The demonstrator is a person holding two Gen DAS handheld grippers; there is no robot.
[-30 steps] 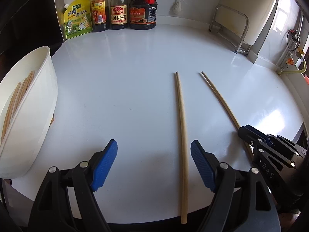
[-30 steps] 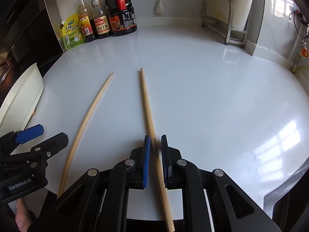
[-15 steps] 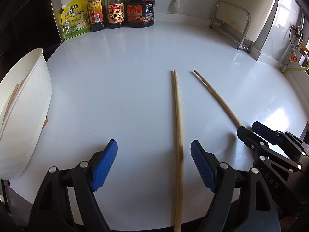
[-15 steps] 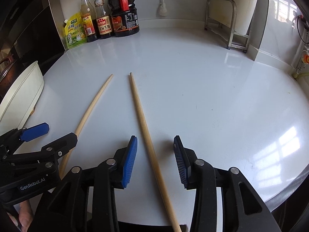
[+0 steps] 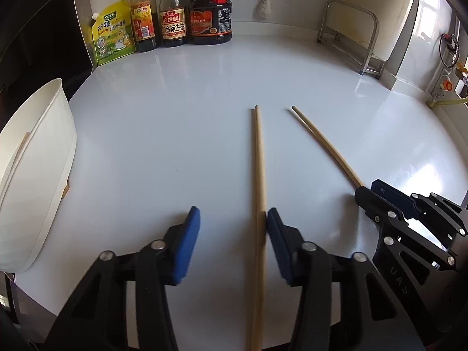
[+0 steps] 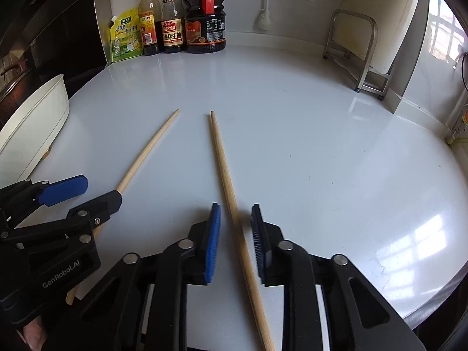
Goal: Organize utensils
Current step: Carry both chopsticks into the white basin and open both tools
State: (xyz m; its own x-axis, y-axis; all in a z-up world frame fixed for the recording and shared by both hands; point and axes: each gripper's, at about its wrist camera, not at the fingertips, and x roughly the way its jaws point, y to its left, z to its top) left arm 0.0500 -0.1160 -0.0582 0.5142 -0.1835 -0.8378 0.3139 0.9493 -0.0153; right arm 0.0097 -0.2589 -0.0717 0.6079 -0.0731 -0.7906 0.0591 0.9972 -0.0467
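Chopsticks: 2 of them lie on the white table, side by side and apart, their far tips pointing toward the back wall. The left chopstick runs straight between the fingers of the left claw, which is spread wide; the stick rests right against the inner face of the right-hand blue pad, while the left-hand pad stands well clear of it. The right chopstick lies between the fingers of the right claw, also spread, though more narrowly, with a gap on each side of the stick. In the right wrist view the left chopstick shows as a curved line running under the left claw's black frame.

At the table's left edge stands a white container, with thin wooden sticks just visible inside against its wall. At the back of the table, against the wall, stand a yellow-green pouch, 2 slim sauce bottles and a dark jug with a red handle. A metal rack stands at the back right.
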